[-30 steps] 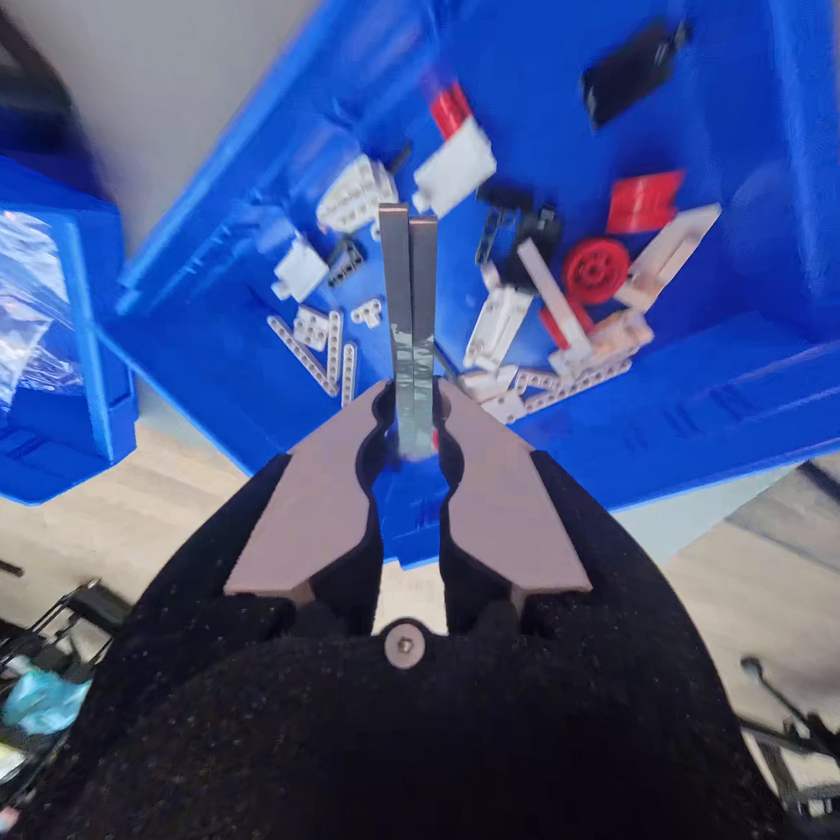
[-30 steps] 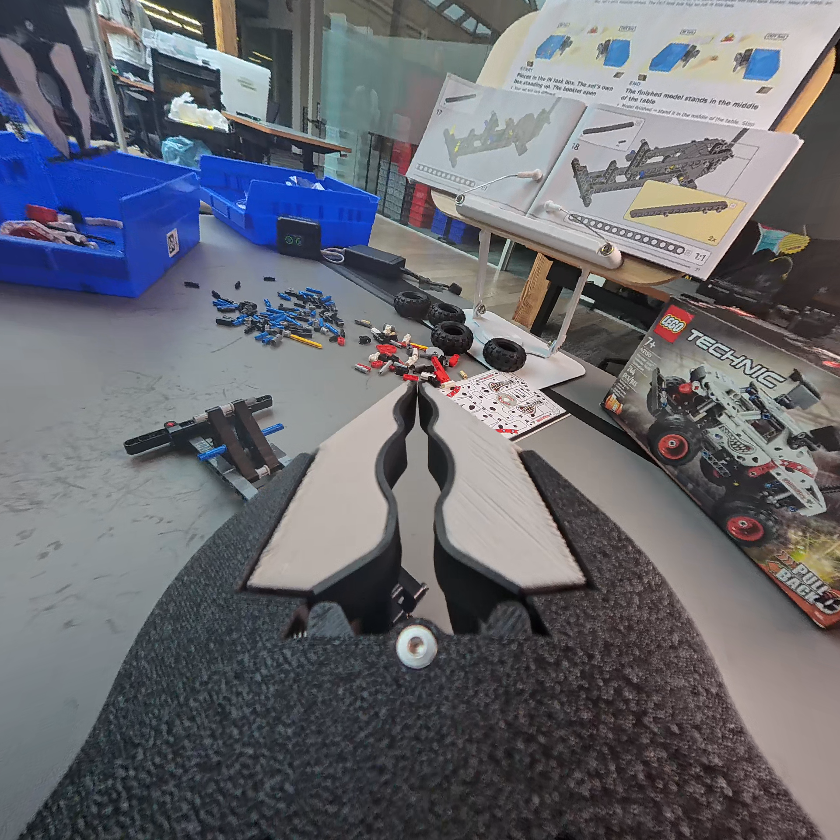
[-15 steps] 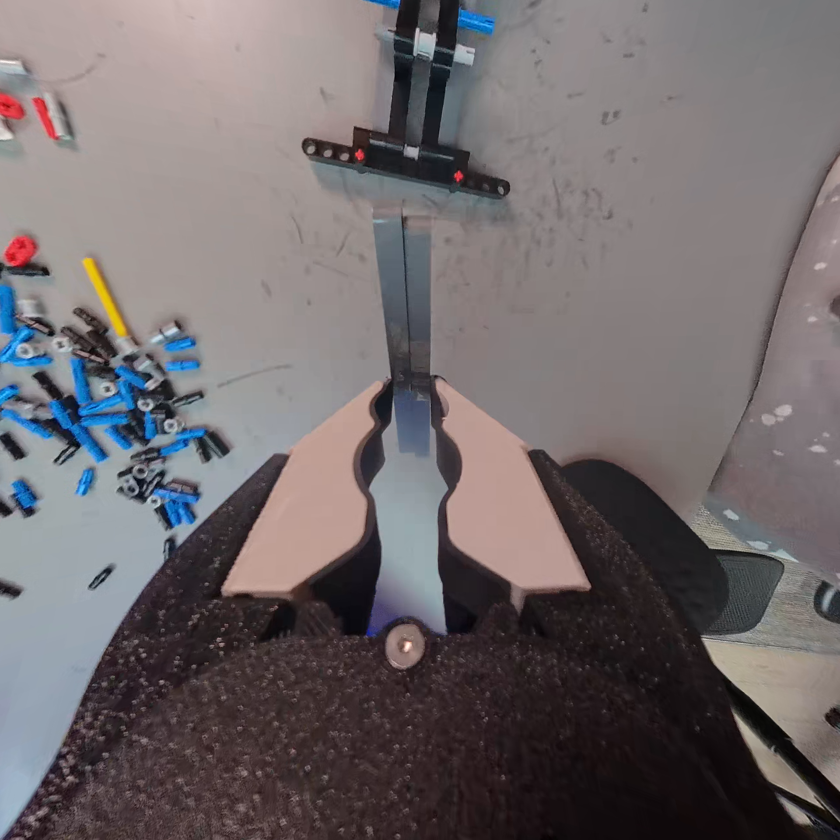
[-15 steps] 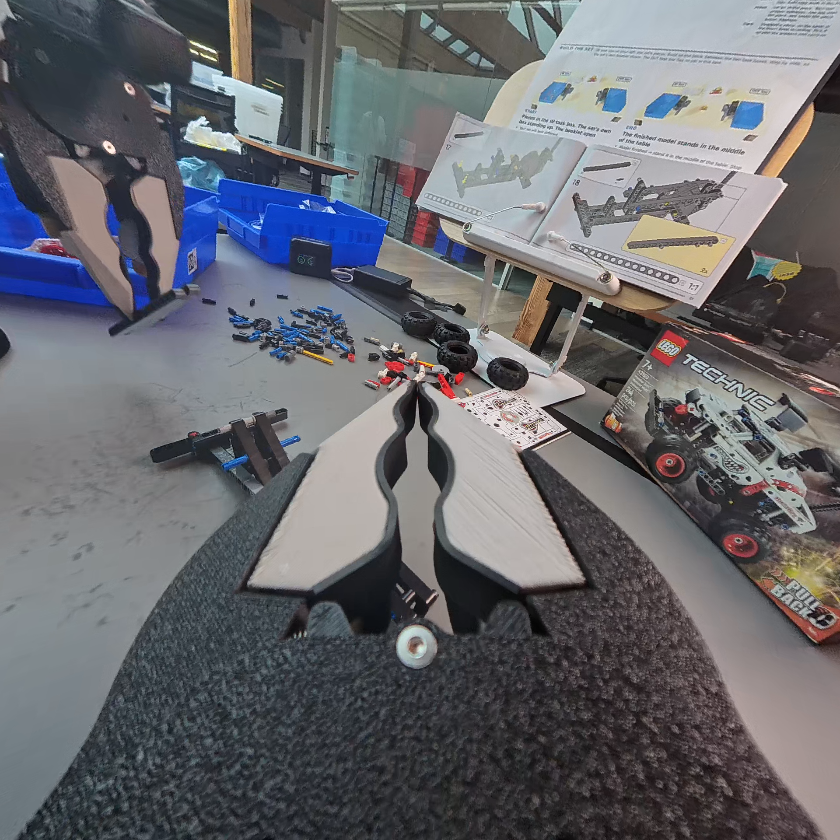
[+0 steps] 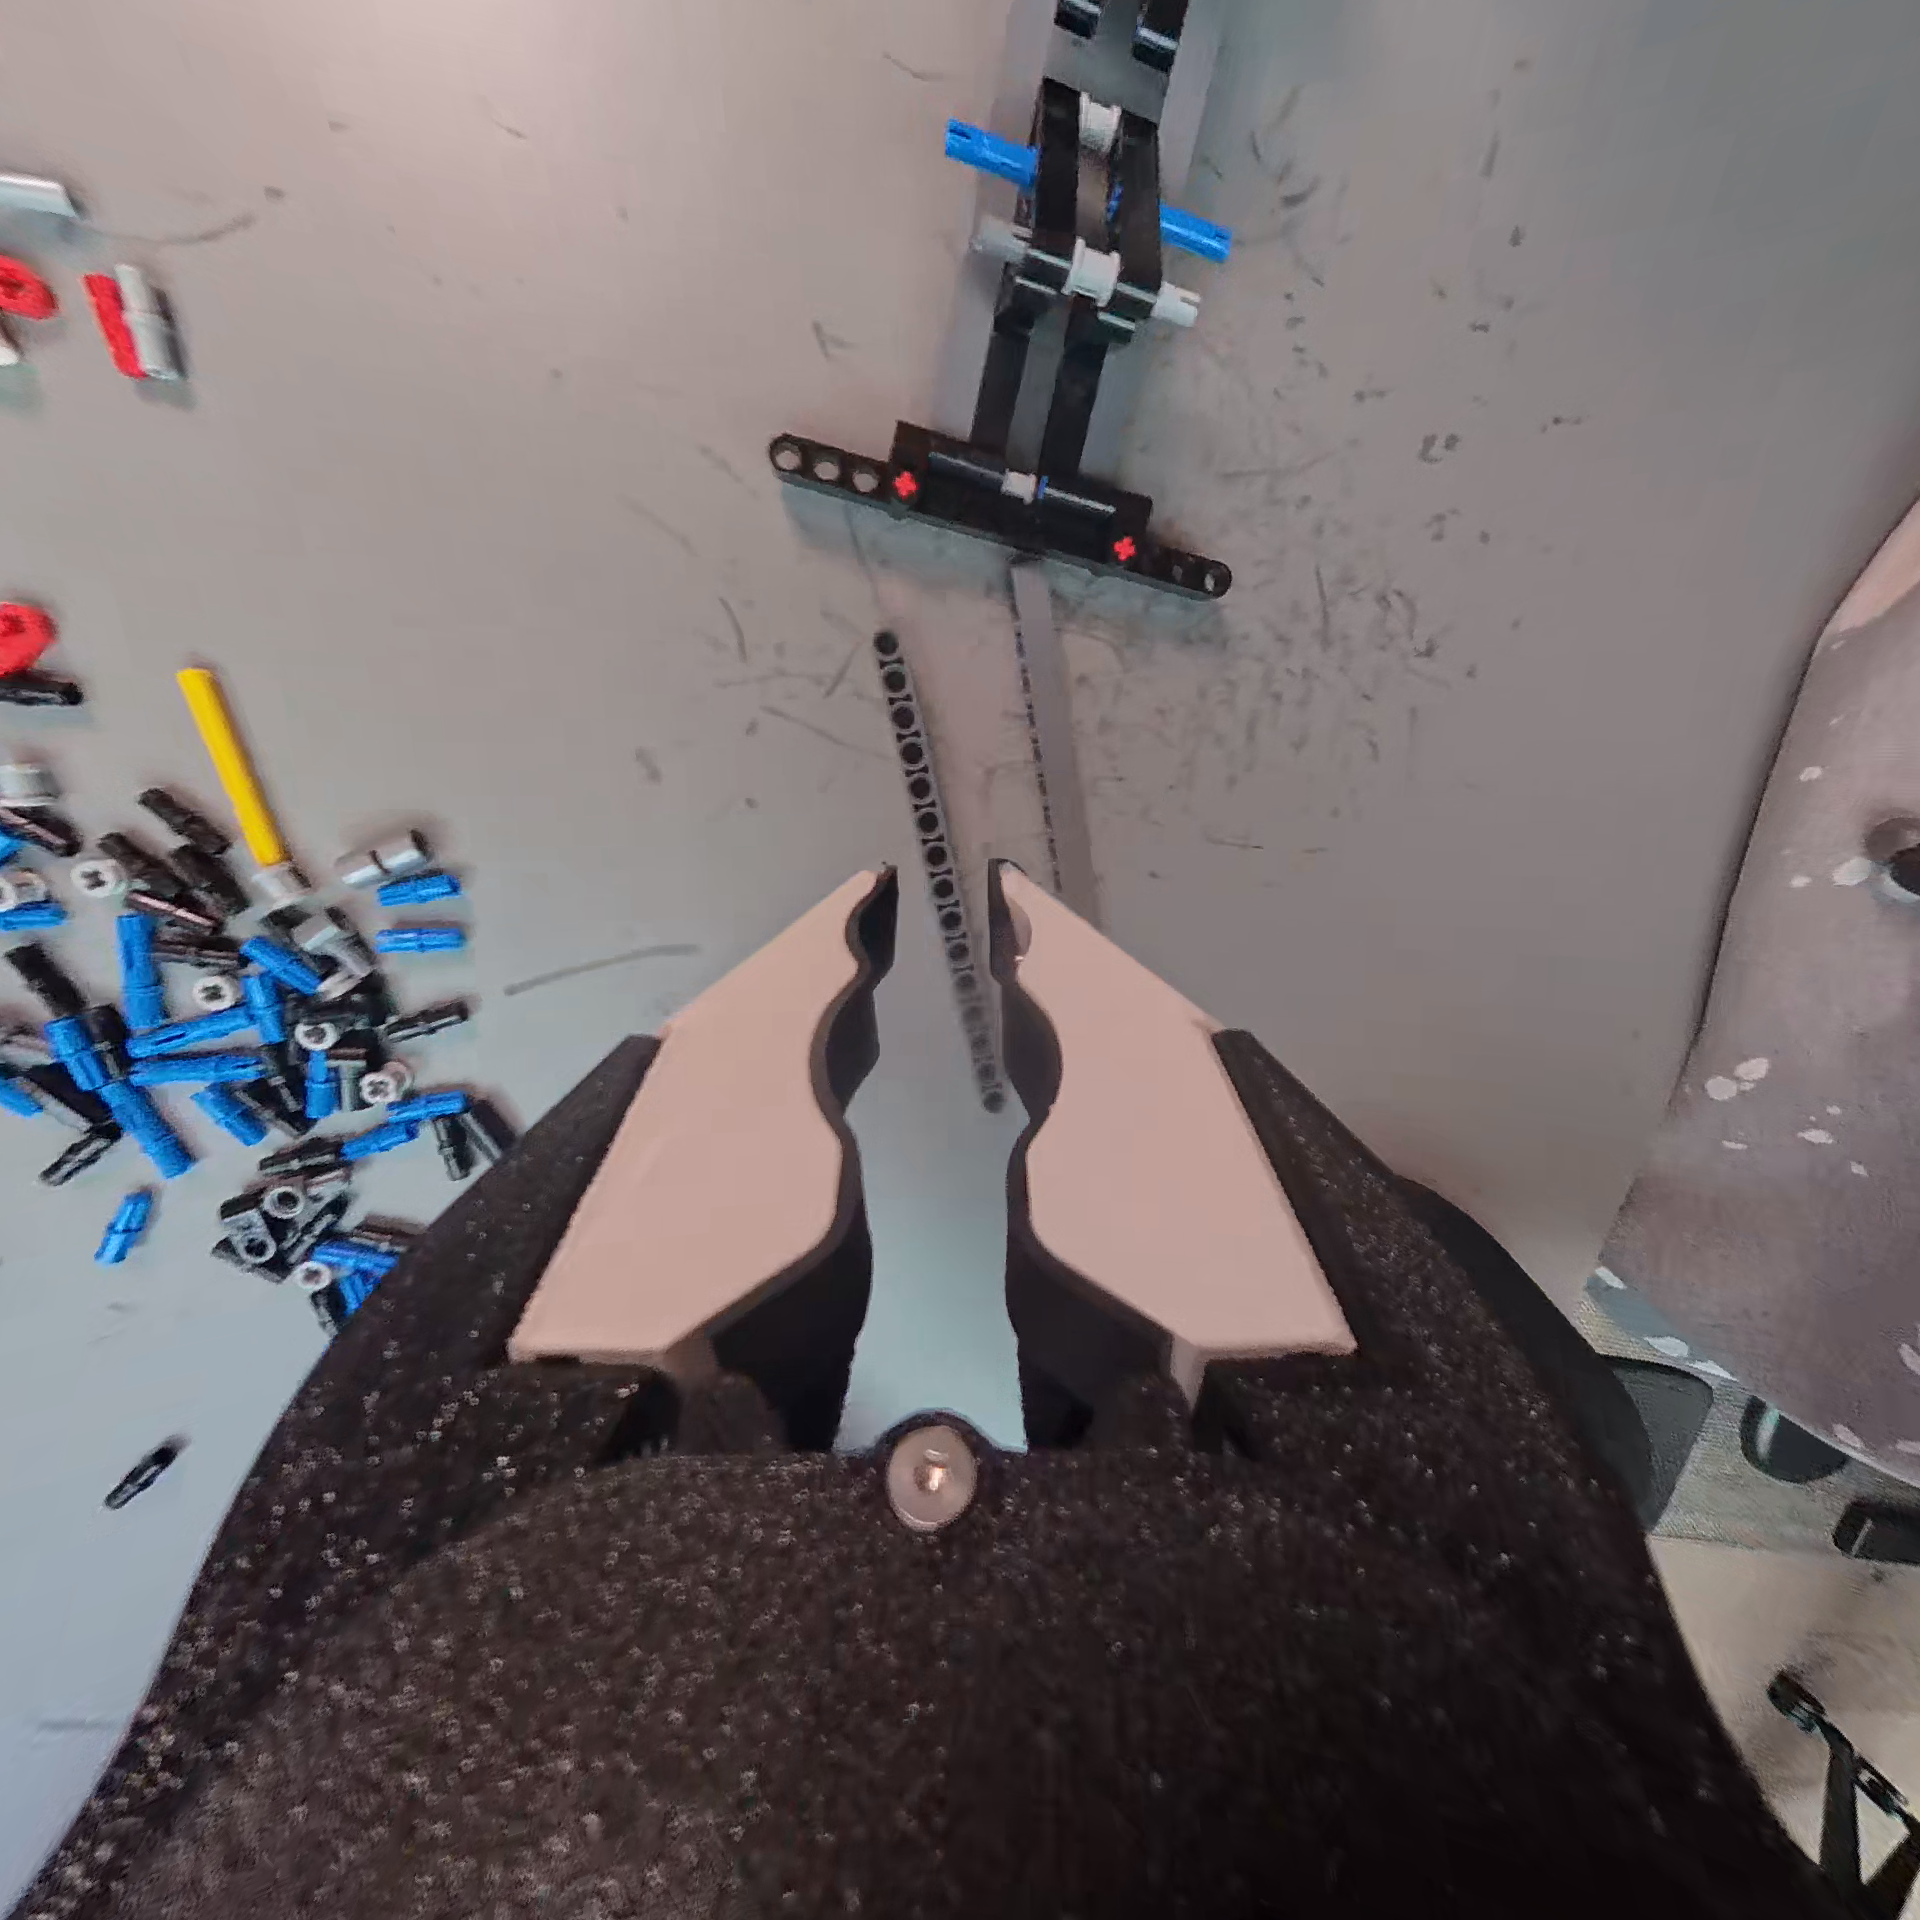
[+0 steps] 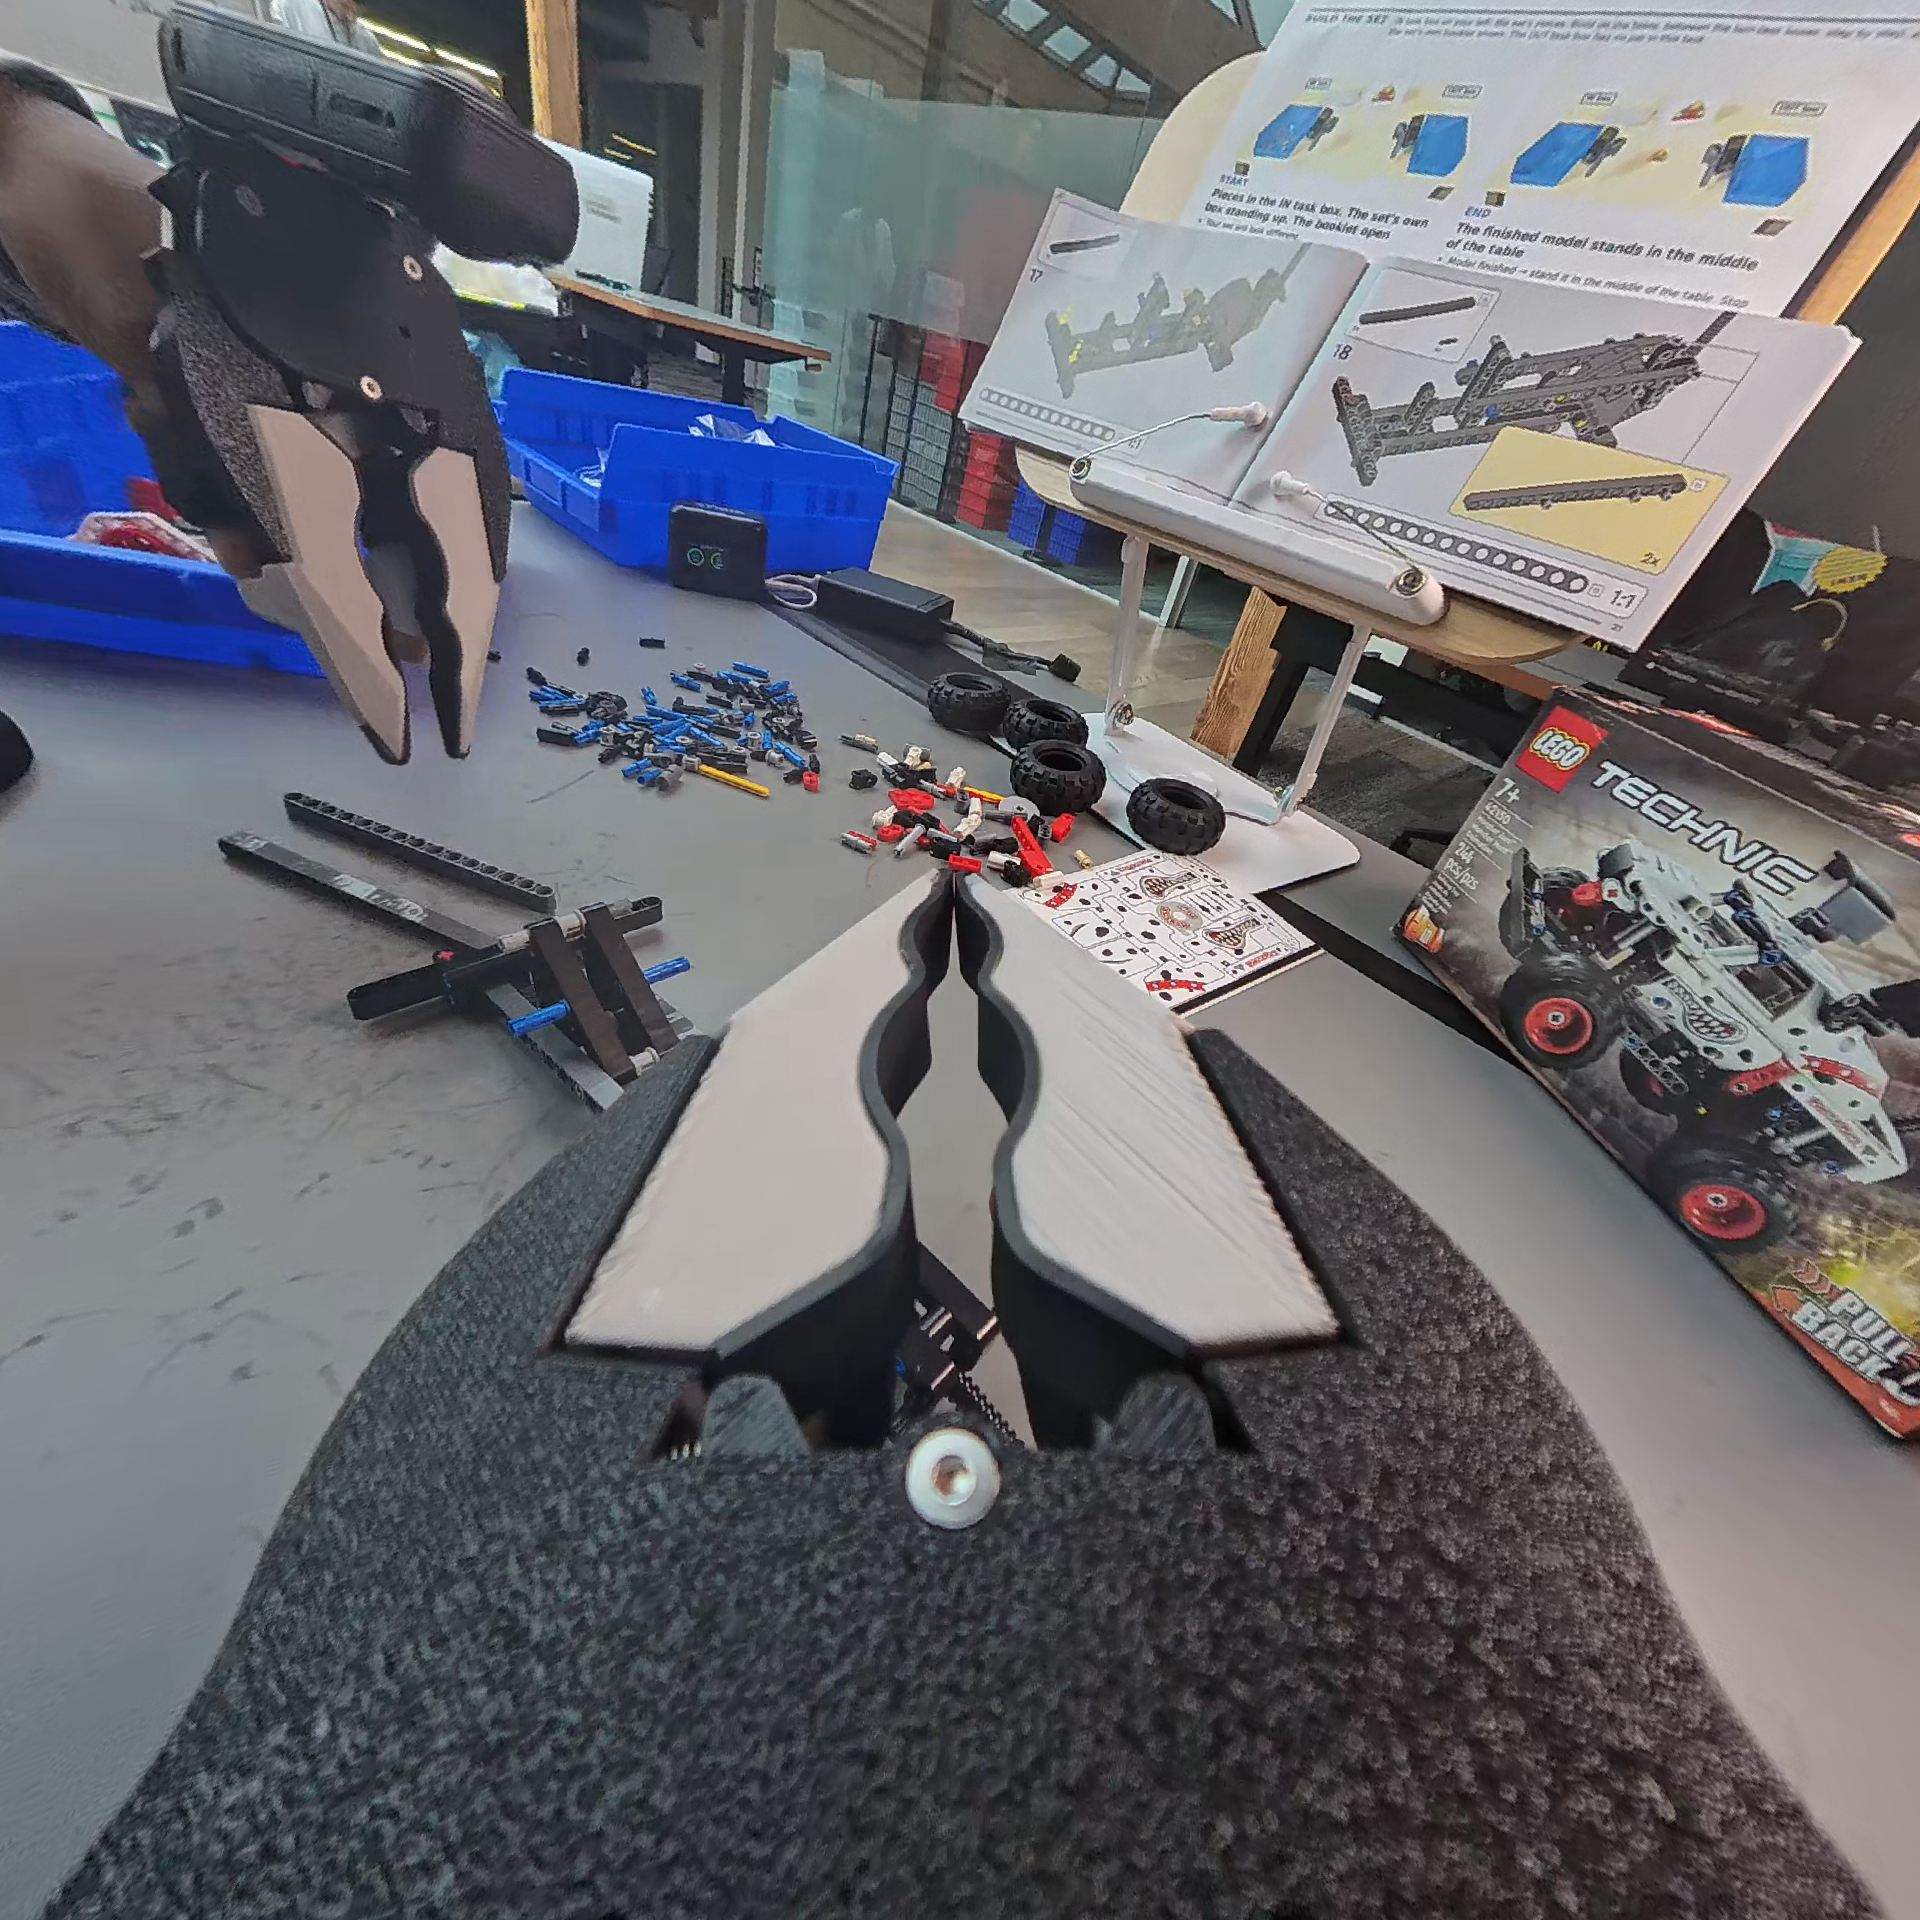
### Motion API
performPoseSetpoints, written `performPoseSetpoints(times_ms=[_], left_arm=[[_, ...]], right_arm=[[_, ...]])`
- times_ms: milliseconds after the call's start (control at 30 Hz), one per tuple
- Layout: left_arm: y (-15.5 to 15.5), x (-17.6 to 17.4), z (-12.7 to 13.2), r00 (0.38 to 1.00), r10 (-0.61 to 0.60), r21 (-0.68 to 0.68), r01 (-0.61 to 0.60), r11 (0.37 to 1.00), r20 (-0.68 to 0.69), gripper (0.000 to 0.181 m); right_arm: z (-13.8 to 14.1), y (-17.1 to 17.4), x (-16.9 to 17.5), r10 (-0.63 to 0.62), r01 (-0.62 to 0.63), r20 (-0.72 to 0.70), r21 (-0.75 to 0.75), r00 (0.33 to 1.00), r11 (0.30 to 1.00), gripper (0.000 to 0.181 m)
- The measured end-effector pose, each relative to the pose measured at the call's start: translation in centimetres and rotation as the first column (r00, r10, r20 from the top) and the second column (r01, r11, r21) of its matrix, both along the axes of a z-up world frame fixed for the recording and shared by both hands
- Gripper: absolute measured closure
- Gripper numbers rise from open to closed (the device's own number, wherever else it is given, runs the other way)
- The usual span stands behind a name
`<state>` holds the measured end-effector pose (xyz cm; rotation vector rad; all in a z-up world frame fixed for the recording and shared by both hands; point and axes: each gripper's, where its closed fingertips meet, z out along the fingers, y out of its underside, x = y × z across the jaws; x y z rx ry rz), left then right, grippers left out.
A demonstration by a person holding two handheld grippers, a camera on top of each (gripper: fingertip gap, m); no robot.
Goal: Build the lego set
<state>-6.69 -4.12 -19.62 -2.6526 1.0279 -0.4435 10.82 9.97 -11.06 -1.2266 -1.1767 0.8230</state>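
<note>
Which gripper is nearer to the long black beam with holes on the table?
Left. The left gripper hovers open right above the beam; the right gripper sits shut farther away, beside the chassis.

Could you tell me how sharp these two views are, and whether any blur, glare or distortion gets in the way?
Left wrist view: slightly soft, the pin pile at the left edge smeared; the beams stay readable. Right wrist view: sharp at centre, wide-angle bending the box and booklet at the edges; the glass behind looks hazy, with no troubling glare on the table.
</note>
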Motion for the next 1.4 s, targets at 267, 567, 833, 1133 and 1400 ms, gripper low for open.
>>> performPoseSetpoints(times_ms=[267,567,833,1133,1400], left_arm=[[-1.3,-0.8,-3.5,0.995,0.022,-0.022,-0.024,0.999,-0.102,0.164],[-0.4,-3.1,-3.5,0.976,0.024,0.051,-0.013,0.999,-0.215,0.172],[0.5,-1.5,-0.9,0.995,0.092,0.165,-0.085,0.983,-0.036,0.149],[-1.5,2.3,-3.1,0.998,0.007,0.156,-0.015,0.988,0.055,0.122],[-2.2,3.8,-4.1,0.993,-0.104,0.194,0.113,0.974,-0.058,0.16]], right_arm=[[-0.2,-0.2,-0.1,0.003,-0.003,0.009,-0.001,1.0,1.0,0.181],[-0.9,-0.3,-0.5,0.006,-0.006,0.03,-0.009,1.0,1.0,0.181],[-0.9,-1.7,-0.8,0.109,-0.108,0.021,-0.064,0.994,0.992,0.169],[-6.3,-3.2,-1.5,0.288,-0.318,0.558,-0.045,0.779,0.947,0.093],[-11.0,-2.7,-2.4,0.358,-0.425,0.775,-0.127,0.521,0.896,0.139]])
